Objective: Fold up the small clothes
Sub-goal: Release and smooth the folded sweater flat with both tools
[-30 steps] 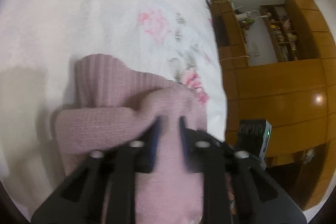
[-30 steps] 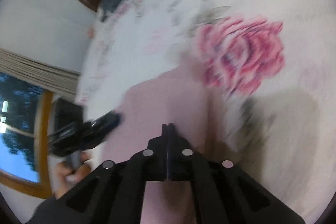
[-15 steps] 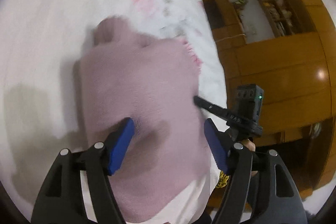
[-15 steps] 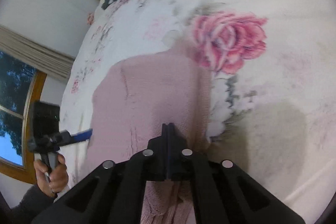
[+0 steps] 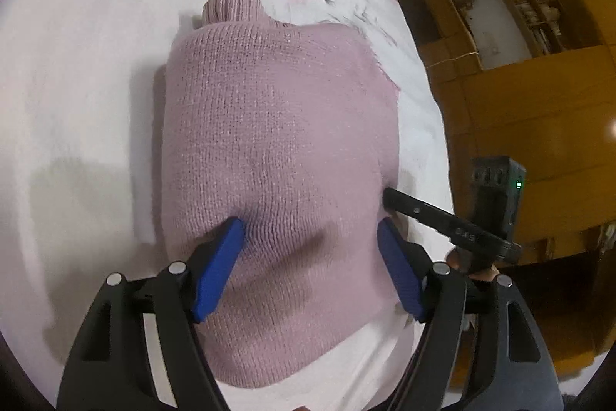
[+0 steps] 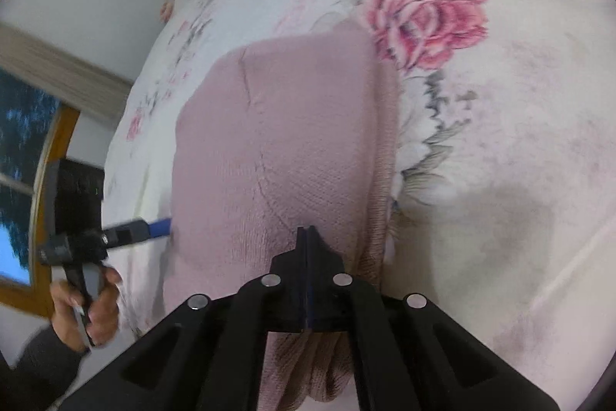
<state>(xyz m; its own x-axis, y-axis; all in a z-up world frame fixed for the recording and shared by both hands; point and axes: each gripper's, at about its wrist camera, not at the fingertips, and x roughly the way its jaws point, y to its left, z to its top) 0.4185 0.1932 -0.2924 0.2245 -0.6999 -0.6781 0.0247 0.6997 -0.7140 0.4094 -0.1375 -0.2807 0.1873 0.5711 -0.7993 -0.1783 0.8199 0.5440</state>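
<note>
One pink knitted sweater (image 5: 277,149) lies folded on the floral bedspread (image 5: 96,64), filling mid-frame; its long axis runs bottom to top, ribbed collar (image 5: 233,6) toward the upper centre; two grippers: the left gripper (image 5: 310,237) spread wide over it; the right gripper (image 6: 307,235) pinched together, whether on knit I cannot tell.

sweater (image 6: 277,149) hem behind right claw (image 6: 307,232), perhaps pinched

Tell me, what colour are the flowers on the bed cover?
Pink roses with grey-green leaves, clearest in the right wrist view.
</note>
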